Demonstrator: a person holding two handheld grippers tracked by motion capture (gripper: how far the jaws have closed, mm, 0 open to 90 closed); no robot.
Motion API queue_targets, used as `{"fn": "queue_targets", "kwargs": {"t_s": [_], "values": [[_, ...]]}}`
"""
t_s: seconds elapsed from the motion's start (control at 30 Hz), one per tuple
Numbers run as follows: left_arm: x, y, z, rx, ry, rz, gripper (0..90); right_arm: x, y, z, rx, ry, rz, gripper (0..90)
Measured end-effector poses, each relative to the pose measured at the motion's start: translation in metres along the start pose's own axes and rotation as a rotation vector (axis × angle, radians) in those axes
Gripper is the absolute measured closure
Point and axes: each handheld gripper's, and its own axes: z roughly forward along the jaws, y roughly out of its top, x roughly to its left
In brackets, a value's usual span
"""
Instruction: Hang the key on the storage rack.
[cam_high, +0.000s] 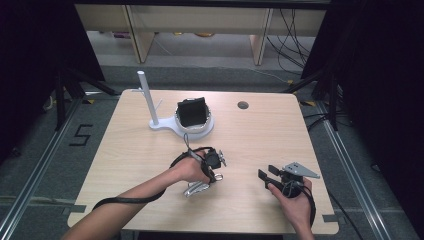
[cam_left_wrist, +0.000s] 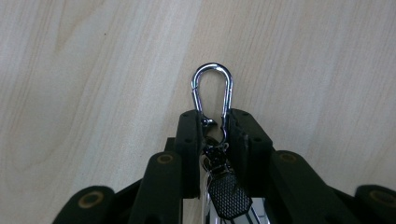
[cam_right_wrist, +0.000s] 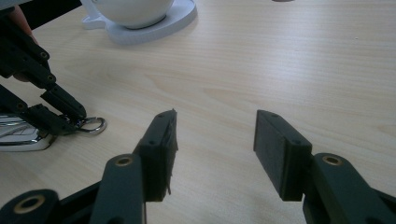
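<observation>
Pale wood surface (cam_high: 280, 130): the left claw (cam_left_wrist: 214, 122) grips a key clip.
Nearest, the right claw (cam_right_wrist: 212, 149) waits with jaws apart, holding nothing. Just beyond, the left clamps the silver clip (cam_left_wrist: 212, 91) lying mid-surface, its keys (cam_high: 196, 188) trailing. Likely next: a steady lift toward the white stand (cam_high: 170, 125) at the back.

You are working in a lab recording bay.
Around your light wooden table (cam_high: 260, 135), black curtains (cam_high: 30, 60) hang on both sides, cables (cam_high: 295, 35) trail across the floor behind it, and floor rails (cam_high: 30, 175) and a taped number (cam_high: 80, 135) flank it.
</observation>
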Motion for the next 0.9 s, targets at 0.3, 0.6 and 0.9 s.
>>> {"fn": "queue_targets", "kwargs": {"t_s": [0.3,0.6,0.9], "values": [[0.001,0.005,0.001,0.037,-0.009,-0.006,72.5,0.003,-0.001,0.0,-0.004,0.013,0.038,49.8],[-0.003,0.002,0.0,0.019,0.009,0.012,76.2,0.0,-0.001,0.0,-0.013,0.003,0.02,49.6],[0.001,-0.013,-0.006,-0.081,0.016,-0.019,83.0,-0.001,0.0,-0.002,-0.009,-0.012,0.005,49.7]]}}
